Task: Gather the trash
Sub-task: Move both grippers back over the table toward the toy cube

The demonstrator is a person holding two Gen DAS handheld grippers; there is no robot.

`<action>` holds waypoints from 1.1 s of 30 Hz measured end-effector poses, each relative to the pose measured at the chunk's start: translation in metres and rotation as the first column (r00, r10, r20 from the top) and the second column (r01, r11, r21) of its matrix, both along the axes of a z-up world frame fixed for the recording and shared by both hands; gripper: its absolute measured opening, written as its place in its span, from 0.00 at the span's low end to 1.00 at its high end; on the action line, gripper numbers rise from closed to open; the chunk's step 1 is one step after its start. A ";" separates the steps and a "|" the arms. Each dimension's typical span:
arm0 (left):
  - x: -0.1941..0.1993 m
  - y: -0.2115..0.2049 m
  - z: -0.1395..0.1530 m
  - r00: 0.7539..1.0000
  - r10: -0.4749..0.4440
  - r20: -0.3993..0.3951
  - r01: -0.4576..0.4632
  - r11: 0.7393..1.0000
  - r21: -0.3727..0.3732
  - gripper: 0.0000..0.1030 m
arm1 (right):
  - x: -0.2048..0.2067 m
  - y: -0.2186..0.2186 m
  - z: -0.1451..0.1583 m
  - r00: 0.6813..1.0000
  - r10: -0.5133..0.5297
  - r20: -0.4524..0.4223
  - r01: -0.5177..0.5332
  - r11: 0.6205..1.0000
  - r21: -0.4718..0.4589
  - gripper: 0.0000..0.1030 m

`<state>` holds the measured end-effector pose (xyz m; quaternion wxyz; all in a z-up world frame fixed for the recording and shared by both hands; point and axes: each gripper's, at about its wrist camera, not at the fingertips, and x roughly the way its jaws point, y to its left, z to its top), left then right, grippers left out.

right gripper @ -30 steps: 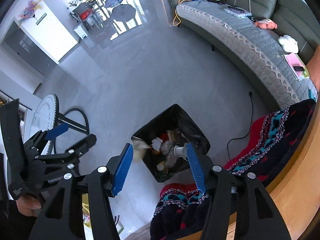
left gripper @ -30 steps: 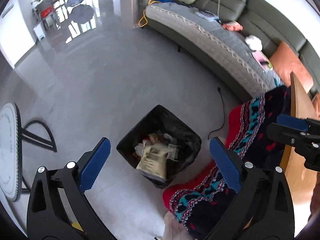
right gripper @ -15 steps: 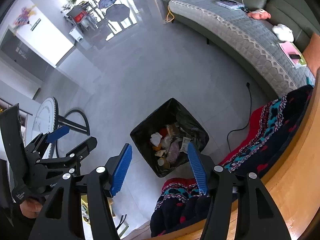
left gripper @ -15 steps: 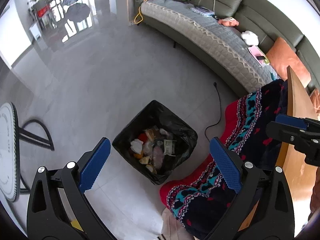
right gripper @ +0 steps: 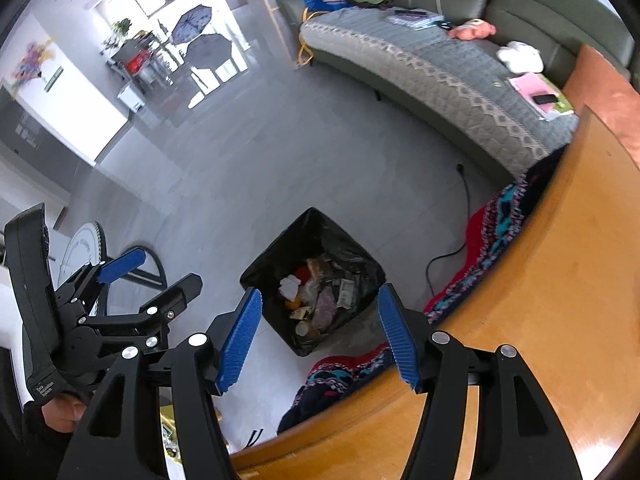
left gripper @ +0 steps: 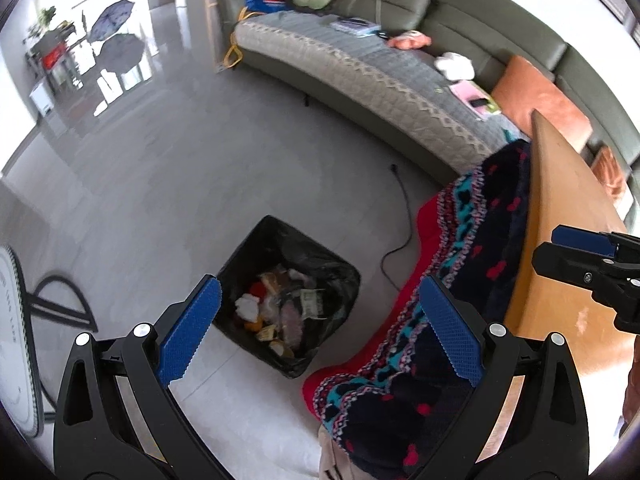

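Black bag lines the trash bin (left gripper: 338, 276) on the floor, full of scraps. Both the left gripper (left gripper: 320, 332) and right gripper (right gripper: 320, 336) hang above it, wide apart, holding nothing.

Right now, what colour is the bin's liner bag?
Black liner bag; clearest in the left wrist view.

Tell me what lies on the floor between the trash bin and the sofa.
In both wrist views, only a black cable crosses the grey floor between the bin and the sofa; the rest is bare tile.

Black left gripper (left gripper: 320, 332) and right gripper (right gripper: 320, 338) — ribbed blue pads, silver screws.
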<state>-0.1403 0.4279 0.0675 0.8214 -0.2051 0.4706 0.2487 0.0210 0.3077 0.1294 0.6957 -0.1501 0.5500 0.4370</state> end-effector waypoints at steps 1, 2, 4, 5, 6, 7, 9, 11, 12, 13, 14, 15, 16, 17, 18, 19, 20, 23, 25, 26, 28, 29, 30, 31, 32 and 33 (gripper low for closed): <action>0.003 -0.005 0.002 1.000 -0.013 0.004 0.013 1.000 0.001 0.93 | 0.002 -0.005 0.002 1.000 -0.009 0.003 0.009 1.000 0.001 0.60; 0.006 -0.011 0.003 1.000 -0.029 0.009 0.029 1.000 0.004 0.93 | 0.004 -0.011 0.005 1.000 -0.020 0.008 0.020 1.000 0.003 0.60; 0.015 -0.022 0.007 0.998 -0.056 0.013 0.056 0.998 0.009 0.93 | 0.009 -0.026 0.009 0.999 -0.046 0.014 0.046 0.999 0.011 0.60; 0.018 -0.027 0.008 0.998 -0.066 0.015 0.066 0.998 0.012 0.93 | 0.011 -0.032 0.011 0.998 -0.057 0.017 0.056 0.998 0.014 0.60; 0.023 -0.034 0.010 0.997 -0.080 0.019 0.080 0.997 0.014 0.93 | 0.013 -0.039 0.013 0.997 -0.068 0.020 0.068 0.998 0.017 0.60; 0.028 -0.040 0.012 0.995 -0.093 0.022 0.092 0.996 0.016 0.93 | 0.016 -0.048 0.015 0.996 -0.084 0.023 0.084 0.996 0.021 0.60; 0.037 -0.053 0.016 0.992 -0.120 0.030 0.119 0.993 0.020 0.93 | 0.021 -0.062 0.018 0.994 -0.108 0.026 0.107 0.994 0.027 0.60; 0.047 -0.069 0.020 0.988 -0.151 0.035 0.150 0.988 0.026 0.93 | 0.026 -0.081 0.021 0.990 -0.141 0.029 0.140 0.990 0.033 0.60; 0.051 -0.076 0.021 0.985 -0.166 0.036 0.165 0.986 0.029 0.94 | 0.030 -0.090 0.022 0.987 -0.156 0.029 0.155 0.987 0.037 0.60; 0.056 -0.084 0.022 0.983 -0.180 0.037 0.179 0.983 0.031 0.94 | 0.032 -0.097 0.022 0.985 -0.168 0.029 0.167 0.985 0.040 0.60; 0.060 -0.091 0.023 0.980 -0.195 0.037 0.194 0.980 0.033 0.94 | 0.034 -0.105 0.023 0.983 -0.181 0.030 0.180 0.983 0.043 0.60; 0.065 -0.098 0.024 0.977 -0.211 0.036 0.210 0.977 0.036 0.94 | 0.038 -0.116 0.023 0.980 -0.199 0.032 0.197 0.979 0.046 0.60; 0.070 -0.106 0.026 0.973 -0.227 0.036 0.226 0.973 0.039 0.94 | 0.040 -0.124 0.024 0.977 -0.211 0.033 0.210 0.977 0.048 0.60; 0.075 -0.114 0.026 0.969 -0.243 0.035 0.242 0.969 0.042 0.94 | 0.043 -0.133 0.024 0.974 -0.224 0.033 0.222 0.974 0.050 0.61; 0.080 -0.125 0.028 0.964 -0.263 0.035 0.262 0.964 0.045 0.94 | 0.045 -0.142 0.024 0.971 -0.237 0.032 0.235 0.970 0.053 0.61; 0.084 -0.133 0.028 0.959 -0.280 0.035 0.279 0.959 0.049 0.94 | 0.047 -0.152 0.024 0.967 -0.254 0.032 0.252 0.966 0.056 0.62; 0.088 -0.142 0.029 0.954 -0.296 0.034 0.294 0.954 0.053 0.94 | 0.050 -0.163 0.024 0.962 -0.272 0.032 0.269 0.961 0.058 0.64; 0.103 -0.173 0.031 0.935 -0.354 0.030 0.352 0.934 0.066 0.94 | 0.060 -0.202 0.022 0.944 -0.328 0.026 0.326 0.943 0.064 0.64; 0.111 -0.189 0.032 0.924 -0.380 0.025 0.378 0.923 0.072 0.94 | 0.068 -0.225 0.019 0.933 -0.359 0.023 0.357 0.932 0.064 0.64; 0.115 -0.197 0.032 0.919 -0.393 0.022 0.391 0.918 0.075 0.94 | 0.072 -0.236 0.019 0.927 -0.374 0.023 0.372 0.926 0.064 0.64; 0.125 -0.215 0.033 0.907 -0.420 0.017 0.417 0.905 0.081 0.94 | 0.078 -0.256 0.017 0.918 -0.396 0.021 0.394 0.917 0.063 0.64; 0.129 -0.223 0.033 0.902 -0.431 0.015 0.428 0.900 0.083 0.94 | 0.083 -0.270 0.015 0.911 -0.411 0.019 0.410 0.910 0.061 0.64; 0.135 -0.233 0.032 0.895 -0.446 0.014 0.443 0.892 0.085 0.94 | 0.087 -0.280 0.014 0.906 -0.423 0.019 0.421 0.905 0.059 0.64; 0.140 -0.241 0.031 0.890 -0.457 0.012 0.454 0.887 0.086 0.94 | 0.091 -0.290 0.013 0.902 -0.432 0.018 0.430 0.901 0.058 0.64; 0.145 -0.250 0.031 0.884 -0.467 0.009 0.465 0.881 0.087 0.94 | 0.095 -0.300 0.011 0.897 -0.442 0.018 0.441 0.896 0.056 0.64; 0.152 -0.261 0.031 0.876 -0.482 0.005 0.479 0.873 0.090 0.94 | 0.098 -0.312 0.009 0.890 -0.456 0.015 0.455 0.889 0.054 0.64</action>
